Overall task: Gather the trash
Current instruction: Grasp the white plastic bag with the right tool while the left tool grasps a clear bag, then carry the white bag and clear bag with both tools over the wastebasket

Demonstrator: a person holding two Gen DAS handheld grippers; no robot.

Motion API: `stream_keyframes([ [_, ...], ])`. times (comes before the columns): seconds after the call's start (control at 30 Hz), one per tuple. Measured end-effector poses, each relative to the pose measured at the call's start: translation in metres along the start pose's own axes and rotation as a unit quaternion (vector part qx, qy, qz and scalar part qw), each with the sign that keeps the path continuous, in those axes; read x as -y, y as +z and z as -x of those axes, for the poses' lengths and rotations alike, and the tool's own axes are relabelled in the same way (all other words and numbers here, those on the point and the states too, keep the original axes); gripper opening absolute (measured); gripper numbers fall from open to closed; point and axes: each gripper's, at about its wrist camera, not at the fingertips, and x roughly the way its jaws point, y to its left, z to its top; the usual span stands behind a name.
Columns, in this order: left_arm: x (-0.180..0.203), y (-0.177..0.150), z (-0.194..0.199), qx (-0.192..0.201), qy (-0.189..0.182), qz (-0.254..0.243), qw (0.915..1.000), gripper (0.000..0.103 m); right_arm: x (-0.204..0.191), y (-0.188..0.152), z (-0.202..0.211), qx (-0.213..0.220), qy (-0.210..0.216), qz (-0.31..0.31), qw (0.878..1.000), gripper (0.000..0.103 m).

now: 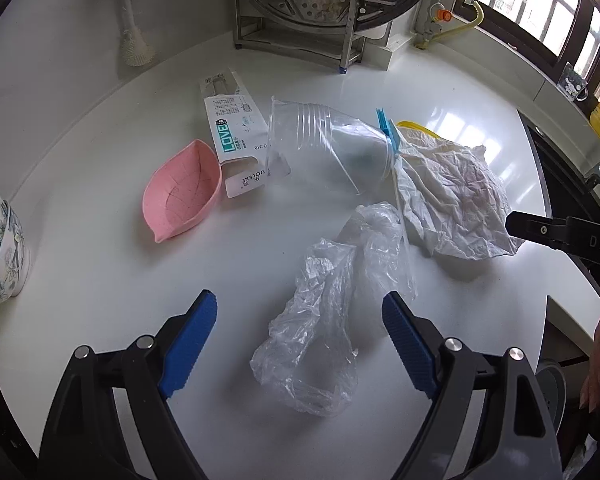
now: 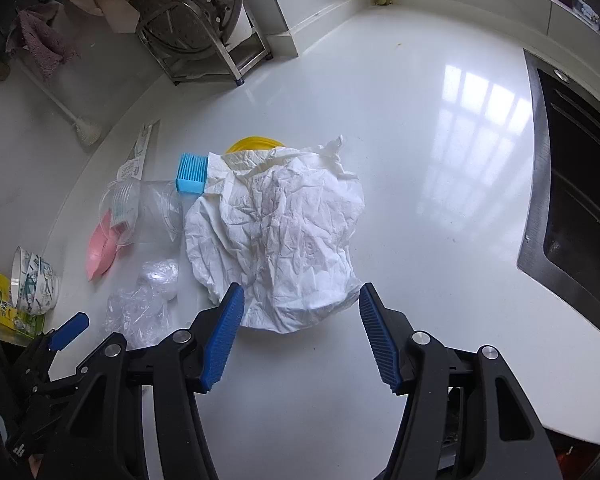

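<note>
Crumpled white paper and a wad of clear plastic film are the two pieces of trash nearest our tools on the white counter. We hold the left tool with its blue pads spread wide, nothing pinched, and the film lies directly ahead of it, its near end already between the pads; its long axis runs from near to far, leaning right, roughly along the line the tool points. We hold the right tool spread as well, empty, and the paper sits just beyond its tips, its near edge showing in the gap between them. So each hand has its own target straight ahead: the left is nearer the film, the right nearer the paper. Farther off lies a clear plastic cup on its side, mouth to the far left, with a printed card package just left of it, a pink leaf-shaped dish beside that, and a blue brush head at the paper's far left edge. We judge that the coming move is a short drop and squeeze; the film is thin and slippery and may slide out.
</note>
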Motion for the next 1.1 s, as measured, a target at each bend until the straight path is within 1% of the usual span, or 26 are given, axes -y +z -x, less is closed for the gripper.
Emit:
stream_keyframes([
  [0.07,0.000,0.000,-0.004,-0.002,-0.002,-0.001,1.0000,0.083,-0.002,0.002,-0.008,-0.006,-0.013,0.004,1.000,0.057],
  [0.2,0.000,0.001,-0.012,-0.003,-0.015,0.002,0.9999,0.083,-0.004,0.002,-0.014,-0.010,-0.021,0.007,1.000,0.057],
  [0.23,0.000,0.002,-0.014,-0.003,-0.016,0.003,0.9999,0.083,-0.005,0.001,-0.014,-0.007,-0.023,0.011,1.000,0.051],
  [0.27,-0.001,0.002,-0.015,-0.002,-0.018,0.005,0.9998,0.082,-0.006,0.000,-0.013,-0.007,-0.026,0.015,1.000,0.038],
  [0.3,0.000,0.002,-0.016,-0.003,-0.019,0.006,0.9998,0.078,-0.006,0.000,-0.013,-0.007,-0.027,0.019,0.999,0.032],
  [0.33,0.000,0.003,-0.017,-0.005,-0.019,0.007,0.9998,0.074,-0.006,-0.001,-0.012,-0.007,-0.027,0.020,0.999,0.023],
  [0.37,0.000,0.004,-0.019,-0.008,-0.018,0.007,0.9998,0.067,-0.005,-0.002,-0.010,-0.005,-0.025,0.020,0.999,0.017],
  [0.4,0.001,0.004,-0.020,-0.011,-0.019,0.007,0.9997,0.061,-0.005,-0.004,-0.008,-0.002,-0.024,0.020,1.000,0.014],
  [0.43,0.001,0.004,-0.021,-0.013,-0.019,0.007,0.9997,0.058,-0.005,-0.005,-0.005,0.002,-0.024,0.022,0.999,0.010],
  [0.47,0.002,0.004,-0.022,-0.015,-0.021,0.007,0.9996,0.052,-0.005,-0.006,-0.001,0.006,-0.023,0.024,0.999,0.007],
  [0.5,0.002,0.004,-0.023,-0.017,-0.022,0.007,0.9996,0.047,-0.005,-0.007,0.002,0.011,-0.020,0.025,0.999,0.007],
  [0.53,0.003,0.004,-0.024,-0.019,-0.023,0.006,0.9995,0.044,-0.005,-0.007,0.005,0.015,-0.018,0.026,0.999,0.006],
  [0.6,0.003,0.003,-0.025,-0.025,-0.026,0.007,0.9993,0.031,-0.006,-0.008,0.010,0.020,-0.012,0.026,0.999,0.006],
  [0.63,0.003,0.003,-0.026,-0.027,-0.028,0.009,0.9992,0.029,-0.005,-0.009,0.013,0.022,-0.007,0.025,0.999,0.006],
  [0.7,0.002,0.002,-0.024,-0.027,-0.033,0.011,0.9990,0.022,-0.005,-0.010,0.018,0.026,-0.003,0.024,0.999,0.006],
  [0.77,0.003,0.001,-0.021,-0.026,-0.037,0.013,0.9989,0.017,-0.004,-0.012,0.022,0.030,0.001,0.023,0.999,0.006],
  [0.9,0.003,-0.001,-0.012,-0.021,-0.048,0.014,0.9985,0.014,-0.001,-0.018,0.031,0.036,0.006,0.016,0.999,0.005],
  [1.1,0.003,-0.006,0.007,-0.011,-0.053,0.010,0.9985,0.013,0.004,-0.031,0.053,0.049,0.007,0.012,0.999,0.005],
])
